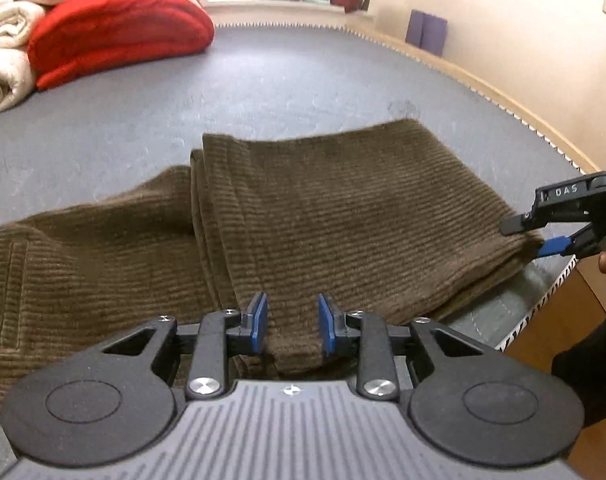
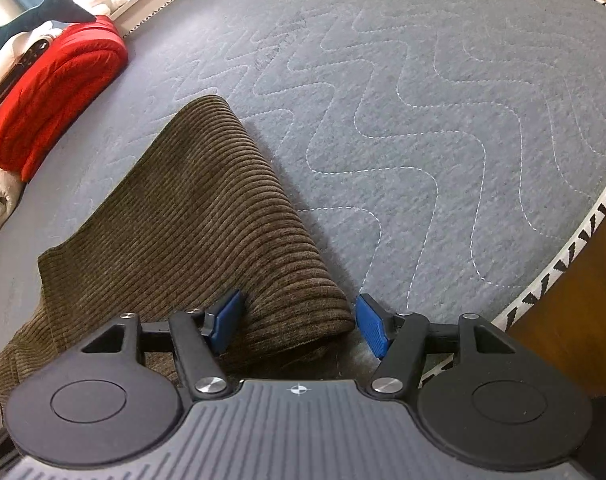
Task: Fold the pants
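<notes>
Left gripper (image 1: pixel 293 326): blue pads apart, straddling a raised fold of the brown corduroy pants (image 1: pixel 323 208) without pressing it. Right gripper (image 2: pixel 299 326): jaws wide, astride the pants' rounded folded end, not clamped. Pants lie on the grey quilted mattress (image 2: pixel 423 120), long axis running leftward from the right gripper; both tools sit at the near edge.
</notes>
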